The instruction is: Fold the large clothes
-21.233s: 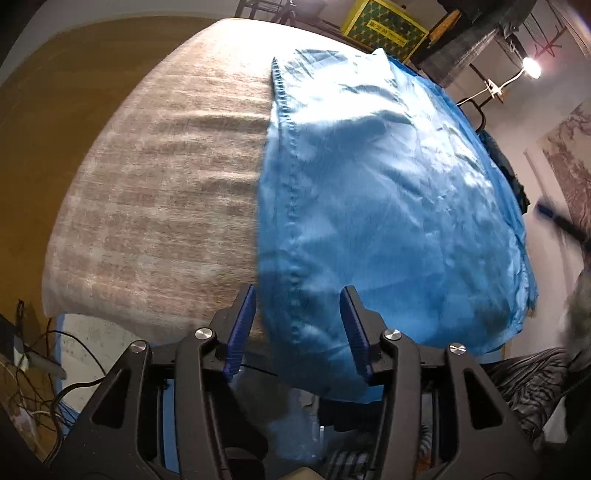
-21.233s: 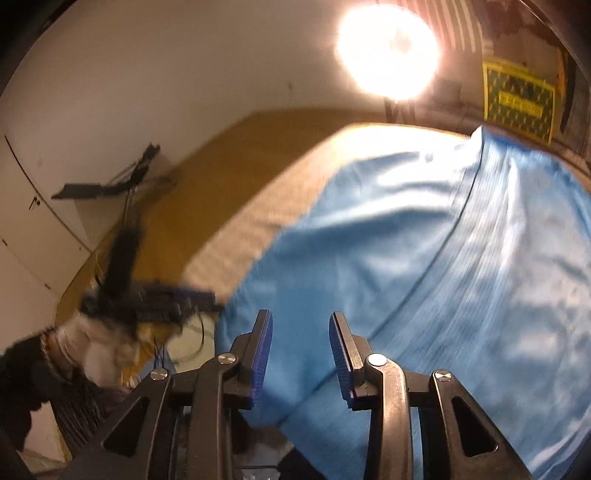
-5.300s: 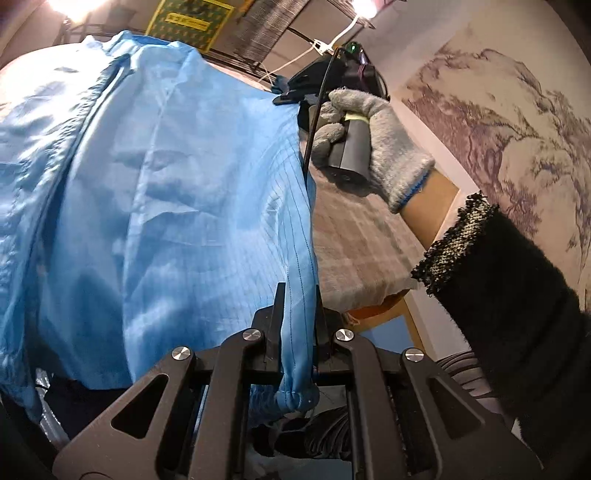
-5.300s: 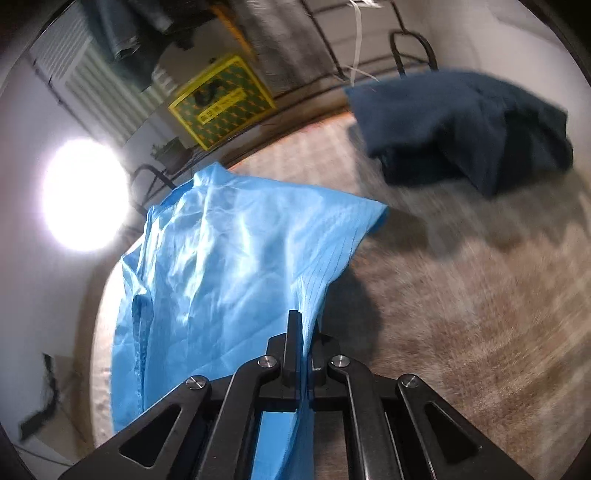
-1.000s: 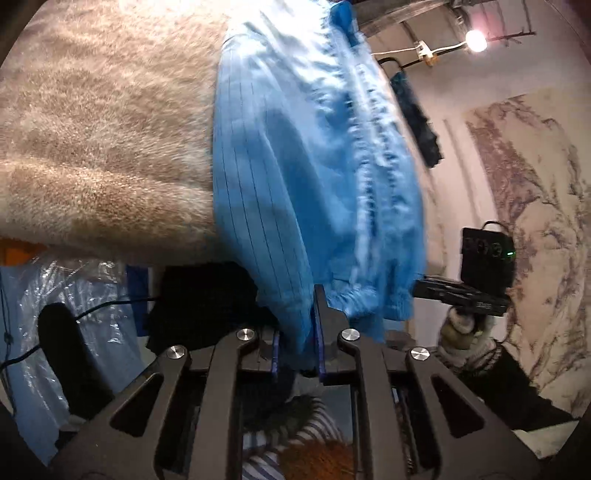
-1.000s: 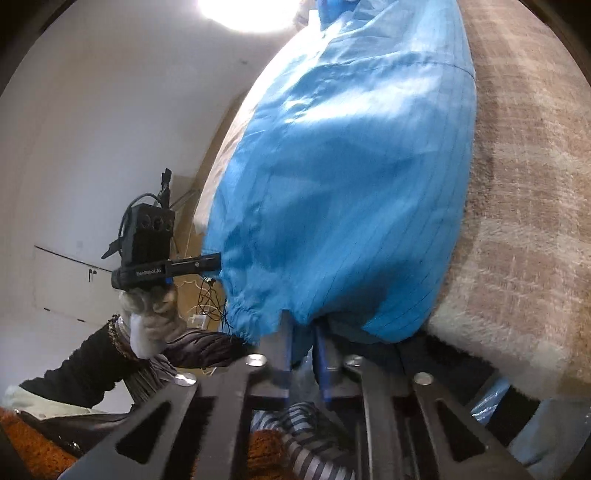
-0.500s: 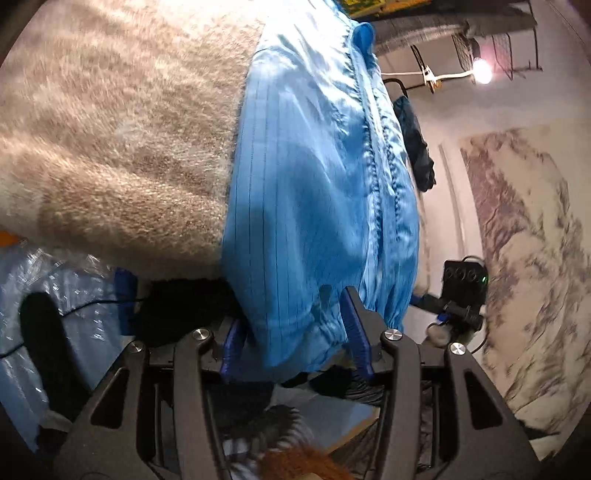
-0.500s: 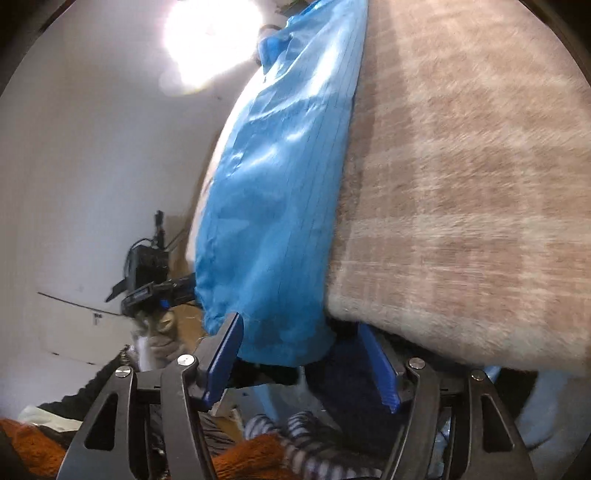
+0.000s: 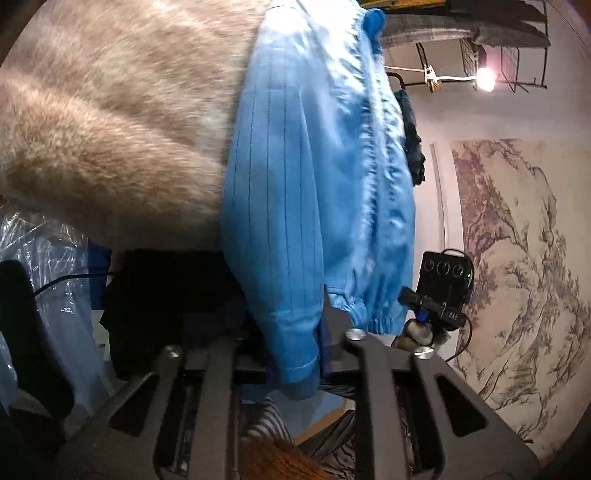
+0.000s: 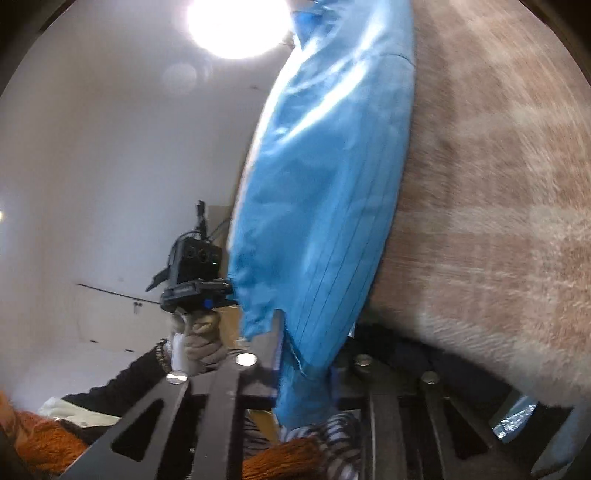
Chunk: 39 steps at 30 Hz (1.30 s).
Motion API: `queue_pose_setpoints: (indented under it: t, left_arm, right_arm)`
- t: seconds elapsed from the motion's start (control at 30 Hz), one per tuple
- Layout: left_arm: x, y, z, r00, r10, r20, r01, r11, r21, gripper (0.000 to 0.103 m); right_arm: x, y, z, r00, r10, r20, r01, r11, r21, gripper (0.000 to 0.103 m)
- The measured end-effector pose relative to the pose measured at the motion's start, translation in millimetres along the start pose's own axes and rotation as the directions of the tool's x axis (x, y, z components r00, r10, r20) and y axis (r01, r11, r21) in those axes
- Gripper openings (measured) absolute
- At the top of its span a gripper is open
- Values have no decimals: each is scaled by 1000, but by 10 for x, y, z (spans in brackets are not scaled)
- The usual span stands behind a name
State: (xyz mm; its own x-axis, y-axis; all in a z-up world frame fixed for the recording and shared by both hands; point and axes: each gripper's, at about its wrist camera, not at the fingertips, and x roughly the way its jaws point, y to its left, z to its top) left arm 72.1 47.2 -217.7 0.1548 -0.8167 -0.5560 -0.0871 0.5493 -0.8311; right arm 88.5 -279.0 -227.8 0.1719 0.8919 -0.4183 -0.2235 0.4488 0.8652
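Left wrist view: blue garment (image 9: 314, 192) laid along the beige plaid blanket (image 9: 110, 129), near end hanging over the table's front edge. Left gripper (image 9: 295, 354) with jaws just closed again, now nearly together, pinching the garment's lower hem corner; cloth bunched between the pads and drooping below them. Elastic cuff (image 9: 376, 321) hanging just right of that pinch. Farther right, right gripper (image 9: 436, 295) seen from outside, black housing with a green light, held in a gloved hand (image 9: 421, 332); its jaws hidden from here. Wall mural (image 9: 517, 258) behind, lamp (image 9: 485, 79) high up on a rack.

Right wrist view: same blue garment (image 10: 325, 177) running up the frame, plaid blanket (image 10: 498, 184) to its right. Right gripper (image 10: 303, 369) also just closed down, jaws nearly together on the garment's hanging lower edge, fabric clamped and trailing beneath. At left, left gripper (image 10: 195, 280) in a gloved hand (image 10: 199, 339) with a dark sleeve (image 10: 122, 384), just beside the garment's ragged corner. Bright ceiling light (image 10: 236, 22) above; plain white wall behind.
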Motion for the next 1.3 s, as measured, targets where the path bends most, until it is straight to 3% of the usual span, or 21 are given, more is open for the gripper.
queue_pose_setpoints:
  t: [0.07, 0.17, 0.3, 0.43, 0.63, 0.83, 1.13, 1.3]
  left_arm:
    - [-28, -145, -29, 1000, -9, -1, 9, 1000, 27, 8]
    - [-92, -328, -46, 999, -33, 18, 32, 998, 46, 6]
    - [-197, -506, -5, 996, -77, 51, 74, 996, 58, 5]
    - [-247, -545, 79, 991, -112, 79, 112, 994, 2, 4]
    - [-335, -880, 273, 981, -138, 134, 133, 990, 47, 4]
    - [-299, -1017, 483, 979, -130, 155, 127, 991, 33, 4]
    - [-237, -1128, 1187, 969, -112, 219, 112, 994, 12, 4]
    - [-90, -974, 1536, 964, -106, 243, 120, 992, -44, 4]
  right_arm:
    - [-31, 108, 16, 999, 27, 17, -27, 1000, -14, 9]
    - [-121, 244, 33, 999, -8, 40, 10, 998, -66, 4]
    - [-76, 375, 31, 992, -122, 21, 123, 987, -99, 2]
    - [-19, 440, 42, 981, -196, -6, 195, 977, -82, 1]
    - [-215, 679, 63, 985, -166, 38, 169, 980, -102, 1]
    - [-237, 712, 160, 987, -139, 87, 144, 987, -63, 1]
    - [-299, 686, 773, 969, -99, 225, 97, 995, 21, 1]
    - [-149, 481, 1207, 960, -139, 245, 123, 989, 81, 1]
